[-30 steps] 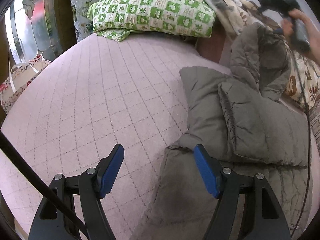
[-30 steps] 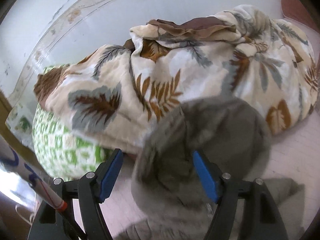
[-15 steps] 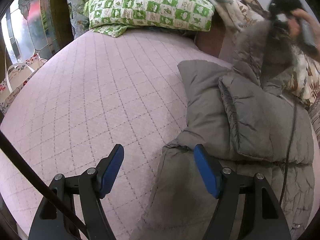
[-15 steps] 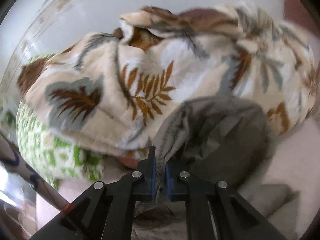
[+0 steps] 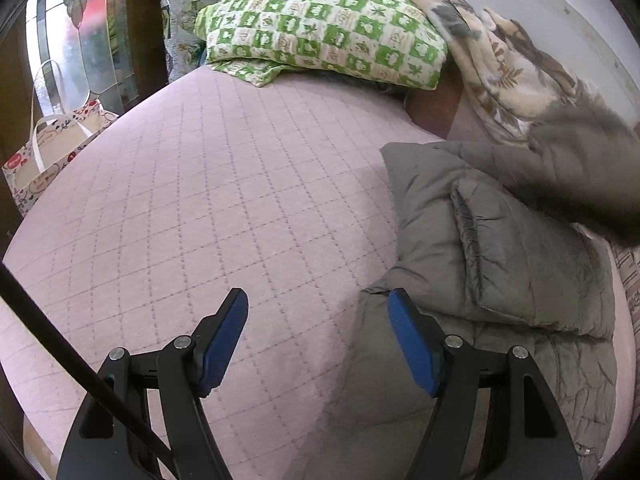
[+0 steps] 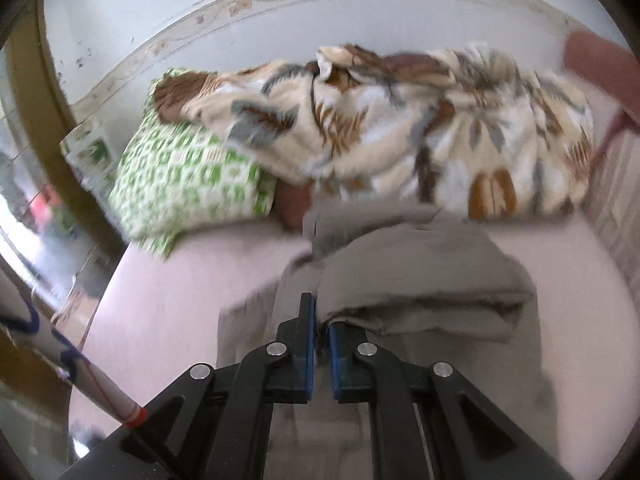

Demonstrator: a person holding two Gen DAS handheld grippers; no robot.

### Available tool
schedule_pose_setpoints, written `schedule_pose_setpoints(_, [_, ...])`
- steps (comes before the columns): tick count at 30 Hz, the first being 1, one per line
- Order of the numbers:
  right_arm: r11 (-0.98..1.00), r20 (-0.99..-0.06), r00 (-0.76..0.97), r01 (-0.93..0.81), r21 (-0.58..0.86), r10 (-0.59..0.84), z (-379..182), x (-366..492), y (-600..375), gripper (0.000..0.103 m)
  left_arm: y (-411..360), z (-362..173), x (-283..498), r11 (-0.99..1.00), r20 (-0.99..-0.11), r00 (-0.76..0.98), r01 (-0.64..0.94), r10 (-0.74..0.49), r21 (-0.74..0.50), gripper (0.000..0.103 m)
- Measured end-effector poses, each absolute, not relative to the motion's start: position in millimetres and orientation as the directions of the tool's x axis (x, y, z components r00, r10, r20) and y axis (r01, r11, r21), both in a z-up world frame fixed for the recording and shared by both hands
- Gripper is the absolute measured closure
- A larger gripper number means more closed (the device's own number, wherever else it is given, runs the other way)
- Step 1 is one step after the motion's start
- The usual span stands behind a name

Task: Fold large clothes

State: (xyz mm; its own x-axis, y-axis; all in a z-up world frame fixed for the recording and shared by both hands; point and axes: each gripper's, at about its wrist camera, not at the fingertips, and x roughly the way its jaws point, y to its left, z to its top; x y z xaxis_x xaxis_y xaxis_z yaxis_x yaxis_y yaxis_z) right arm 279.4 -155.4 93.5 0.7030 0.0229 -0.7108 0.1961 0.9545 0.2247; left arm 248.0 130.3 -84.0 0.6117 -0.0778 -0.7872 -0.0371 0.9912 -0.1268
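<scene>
A grey padded jacket lies partly folded on the right side of the pink quilted bed. My left gripper hovers open over the bed, its right finger above the jacket's lower left edge, with nothing between the pads. In the right wrist view my right gripper is shut on a pinched fold of the grey jacket, which hangs lifted and bunched in front of it. That raised part shows blurred at the right edge of the left wrist view. The right gripper itself is out of that view.
A green-and-white checked pillow lies at the head of the bed, with a leaf-patterned blanket heaped beside it against the wall. A printed paper bag stands off the bed's left edge, near a glass door.
My right gripper closed on the jacket's hood end and has pulled it back from the blanket towards the body of the jacket. My left gripper stayed open and shifted only slightly.
</scene>
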Motion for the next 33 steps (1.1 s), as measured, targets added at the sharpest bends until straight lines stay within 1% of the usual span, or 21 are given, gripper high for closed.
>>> schedule_pose_setpoints(3, [0.938, -0.751, 0.658, 0.219, 0.269, 0.061, 50.7, 230.9, -149.8, 0.097, 137.1, -82.9, 244.6, 0.992, -0.785, 0.616, -0.048, -0.063, -0.118, 0.031])
schedule_pose_setpoints(6, [0.913, -0.789, 0.606, 0.256, 0.318, 0.105, 1.2, 205.7, -147.7, 0.097, 141.6, -80.7, 241.7, 0.992, -0.779, 0.625, -0.06, -0.051, -0.113, 0.031])
schedule_pose_setpoints(9, [0.883, -0.819, 0.56, 0.316, 0.347, 0.121, -52.1, 205.8, -149.1, 0.097, 142.1, -79.4, 240.4, 0.993, -0.777, 0.629, -0.066, -0.036, -0.1, 0.031])
schedule_pose_setpoints(12, [0.89, -0.84, 0.536, 0.339, 0.304, 0.083, -79.0, 218.0, -147.9, 0.097, 138.3, -78.5, 240.2, 0.995, -0.775, 0.632, -0.06, -0.028, -0.085, 0.031])
schedule_pose_setpoints(14, [0.892, -0.851, 0.519, 0.341, 0.296, 0.084, -90.3, 224.8, -150.0, 0.096, 135.3, -77.7, 240.0, 0.996, -0.773, 0.635, -0.056, -0.022, -0.075, 0.031])
schedule_pose_setpoints(15, [0.882, -0.85, 0.517, 0.349, 0.316, 0.101, -93.6, 226.0, -155.0, 0.093, 134.3, -77.6, 239.5, 0.996, -0.772, 0.635, -0.054, -0.023, -0.074, 0.031])
schedule_pose_setpoints(17, [0.866, -0.834, 0.536, 0.347, 0.36, 0.132, -89.6, 221.4, -163.1, 0.091, 133.3, -77.7, 239.0, 0.996, -0.773, 0.634, -0.051, -0.026, -0.076, 0.031])
schedule_pose_setpoints(18, [0.869, -0.826, 0.547, 0.334, 0.364, 0.135, -83.5, 217.0, -165.4, 0.083, 132.8, -77.9, 238.9, 0.996, -0.773, 0.634, -0.048, -0.028, -0.075, 0.031])
schedule_pose_setpoints(19, [0.885, -0.822, 0.556, 0.312, 0.344, 0.124, -75.0, 209.7, -165.6, 0.069, 132.3, -78.1, 239.0, 0.996, -0.773, 0.633, -0.045, -0.029, -0.074, 0.031])
schedule_pose_setpoints(20, [0.904, -0.819, 0.563, 0.287, 0.317, 0.108, -67.1, 201.1, -165.0, 0.06, 132.2, -78.1, 239.2, 0.997, -0.773, 0.634, -0.042, -0.029, -0.071, 0.031])
schedule_pose_setpoints(21, [0.928, -0.815, 0.575, 0.257, 0.271, 0.078, -55.7, 188.4, -162.7, 0.045, 132.8, -78.1, 240.1, 0.997, -0.773, 0.634, -0.044, -0.027, -0.07, 0.031])
schedule_pose_setpoints(22, [0.94, -0.81, 0.583, 0.242, 0.24, 0.057, -47.8, 179.2, -161.1, 0.04, 132.6, -78.3, 239.8, 0.996, -0.774, 0.633, -0.047, -0.027, -0.074, 0.031])
schedule_pose_setpoints(24, [0.957, -0.801, 0.598, 0.212, 0.199, 0.034, -31.4, 159.7, -161.3, 0.04, 134.2, -80.1, 242.1, 0.994, -0.781, 0.624, -0.06, -0.036, -0.093, 0.031])
schedule_pose_setpoints(26, [0.961, -0.783, 0.621, 0.196, 0.196, 0.033, -13.6, 148.4, -167.2, 0.04, 136.5, -81.6, 244.8, 0.993, -0.787, 0.616, -0.069, -0.035, -0.098, 0.031])
schedule_pose_setpoints(28, [0.964, -0.751, 0.66, 0.21, 0.162, -0.017, 7.6, 148.4, -174.8, 0.043, 137.3, -82.4, 246.3, 0.993, -0.79, 0.613, -0.078, -0.027, -0.094, 0.031])
schedule_pose_setpoints(30, [0.966, -0.72, 0.688, 0.234, 0.112, -0.084, 25.6, 167.9, -182.0, 0.046, 137.8, -82.5, 247.4, 0.992, -0.791, 0.611, -0.08, -0.025, -0.093, 0.031])
schedule_pose_setpoints(32, [0.964, -0.711, 0.694, 0.25, 0.091, -0.113, 30.6, 198.7, -186.5, 0.047, 139.2, -82.7, 247.3, 0.993, -0.789, 0.614, -0.082, -0.018, -0.086, 0.031])
schedule_pose_setpoints(33, [0.963, -0.709, 0.69, 0.264, 0.057, -0.147, 28.0, 218.0, -189.1, 0.048, 139.8, -82.8, 247.8, 0.993, -0.789, 0.614, -0.085, -0.012, -0.081, 0.031])
